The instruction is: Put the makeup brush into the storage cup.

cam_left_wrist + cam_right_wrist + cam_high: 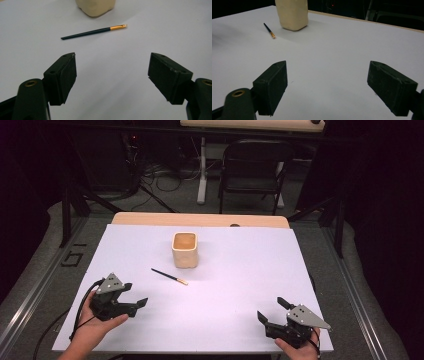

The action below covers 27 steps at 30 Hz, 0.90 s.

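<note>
A cream square cup stands upright on the white table sheet, a little left of centre toward the back. In front of it lies a thin black brush with a gold ferrule and pale tip pointing right. My left gripper is held at the front left, open and holding nothing, aimed toward the brush and the cup. At the front right my right gripper is also open with nothing between its jaws; the cup and brush lie far ahead at its upper left.
A wooden strip edges the table's far side. Beyond it stand a dark folding chair, a white table leg and floor cables. Metal rails run along both sides.
</note>
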Motion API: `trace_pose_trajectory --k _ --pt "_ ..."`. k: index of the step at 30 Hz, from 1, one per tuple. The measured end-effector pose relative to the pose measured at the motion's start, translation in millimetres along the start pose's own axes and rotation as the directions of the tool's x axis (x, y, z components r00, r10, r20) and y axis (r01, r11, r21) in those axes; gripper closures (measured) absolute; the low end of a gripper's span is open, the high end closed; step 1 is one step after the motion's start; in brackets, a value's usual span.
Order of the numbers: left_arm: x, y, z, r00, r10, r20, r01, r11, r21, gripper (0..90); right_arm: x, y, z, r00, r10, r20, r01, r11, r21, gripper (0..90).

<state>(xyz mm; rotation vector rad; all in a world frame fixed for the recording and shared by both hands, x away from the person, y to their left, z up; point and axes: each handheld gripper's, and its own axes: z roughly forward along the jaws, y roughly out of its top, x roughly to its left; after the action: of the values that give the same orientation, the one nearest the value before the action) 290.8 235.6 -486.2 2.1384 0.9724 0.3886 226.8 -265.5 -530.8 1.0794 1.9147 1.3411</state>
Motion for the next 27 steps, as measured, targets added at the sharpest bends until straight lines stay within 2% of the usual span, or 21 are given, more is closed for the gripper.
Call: trace_pose_trajectory --k 3,4,8,11,15,27 --pt "-0.2 6.7 4.5 0.9999 0.014 0.004 -0.014 0.9984 0.054 23.6 0.0 -0.6 -0.1 1.0000 0.004 0.002 -0.004 1.000 -0.008 16.5" --pt "-0.3 9.8 7.2 0.9998 0.020 0.006 -0.021 0.9964 0.083 23.6 -0.3 -0.6 -0.7 1.0000 0.005 0.002 -0.005 1.000 -0.002 16.5" --pt "0.3 16.7 12.8 0.9994 0.033 0.015 -0.034 0.9885 0.147 23.7 -0.7 -1.0 -0.7 1.0000 0.008 0.003 -0.008 1.000 0.000 16.6" --pt "1.0 22.3 18.0 0.9990 0.041 0.020 -0.044 0.9783 0.202 24.6 -0.2 -1.3 -0.7 0.9999 0.012 0.003 -0.012 1.000 0.006 16.7" --pt "3.4 29.3 23.6 0.9983 0.054 0.021 -0.058 0.9605 0.272 25.6 -0.2 -1.6 0.1 0.9999 0.011 0.000 -0.011 1.000 0.005 16.7" --pt "6.9 49.7 34.3 0.9961 0.086 0.020 -0.086 0.9164 0.391 27.5 0.1 -1.7 0.3 1.0000 0.007 -0.003 -0.007 1.000 0.010 16.9"
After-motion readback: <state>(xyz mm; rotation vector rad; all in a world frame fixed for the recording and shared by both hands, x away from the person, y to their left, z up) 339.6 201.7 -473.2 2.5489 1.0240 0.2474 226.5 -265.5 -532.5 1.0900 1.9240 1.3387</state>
